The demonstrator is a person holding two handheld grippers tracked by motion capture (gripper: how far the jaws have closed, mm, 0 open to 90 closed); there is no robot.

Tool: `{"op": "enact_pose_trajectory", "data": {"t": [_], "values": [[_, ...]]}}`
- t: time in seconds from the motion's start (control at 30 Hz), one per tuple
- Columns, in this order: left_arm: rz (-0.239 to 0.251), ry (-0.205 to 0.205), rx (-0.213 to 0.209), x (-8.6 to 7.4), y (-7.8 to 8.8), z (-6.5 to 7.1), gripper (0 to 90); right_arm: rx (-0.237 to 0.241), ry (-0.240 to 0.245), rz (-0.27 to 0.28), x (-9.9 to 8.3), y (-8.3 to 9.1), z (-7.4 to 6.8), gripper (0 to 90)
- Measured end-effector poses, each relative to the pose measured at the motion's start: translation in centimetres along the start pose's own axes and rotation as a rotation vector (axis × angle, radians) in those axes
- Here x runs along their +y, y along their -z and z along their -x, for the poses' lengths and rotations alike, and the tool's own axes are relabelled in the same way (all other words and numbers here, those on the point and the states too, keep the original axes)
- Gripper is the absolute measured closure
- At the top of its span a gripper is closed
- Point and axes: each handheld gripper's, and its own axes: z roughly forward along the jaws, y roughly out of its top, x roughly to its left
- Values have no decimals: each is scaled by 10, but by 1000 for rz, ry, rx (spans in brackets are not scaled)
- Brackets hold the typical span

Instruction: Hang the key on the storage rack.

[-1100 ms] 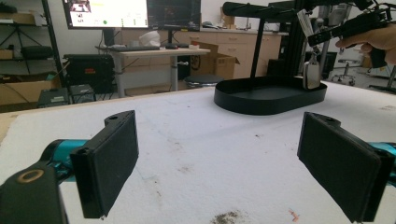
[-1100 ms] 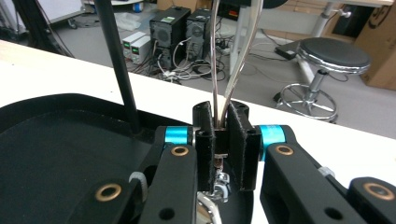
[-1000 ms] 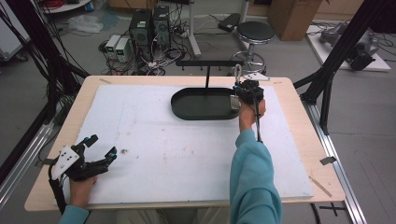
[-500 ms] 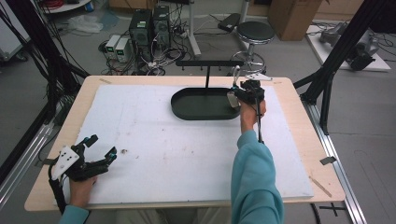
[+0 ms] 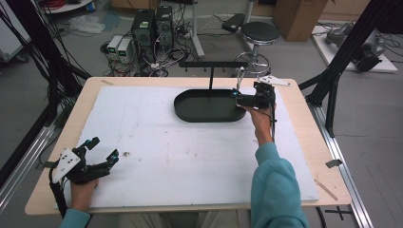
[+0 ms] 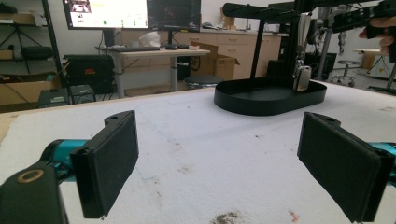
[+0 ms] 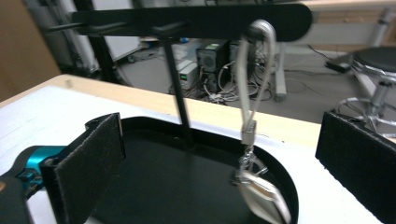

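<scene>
Keychain [image 7: 252,140] hangs by its silver loop from a peg on the black rack's crossbar [image 7: 187,21], its metal tag dangling low over the oval black tray [image 5: 209,105] at the bench's far side — the tag's lower end is cut off in the right gripper view. Right gripper [image 5: 243,99] hovers just beside it, jaws wide apart, empty. Left gripper [image 5: 102,151] rests near the bench's [image 5: 304,118] near-left corner — jaws open too.

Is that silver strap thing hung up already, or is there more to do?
Looks hung: the silver strap loops over a peg of the black stand, its tag dangling into the tray. The right gripper is open beside it, holding nothing. The left gripper is idle, open.
</scene>
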Motion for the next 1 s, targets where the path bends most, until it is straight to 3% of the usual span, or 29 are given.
{"op": "enact_pose_trajectory", "data": {"t": [0.23, 0.47, 0.57, 0.83, 1.0], "values": [[-1, -7, -2, 0, 0, 0, 129, 98, 51, 58, -12, 45, -7, 7], [-2, -7, 0, 0, 0, 1, 129, 180, 81, 139, -55, 93, -5, 7], [-2, -16, -2, 0, 1, 1, 129, 177, 114, 141, -76, 107, -3, 7], [2, -19, 0, 0, 1, 2, 130, 163, 147, 173, -125, 132, 0, 7], [6, -22, 0, 0, 1, 2, 129, 167, 133, 219, -147, 138, -1, 7]]}}
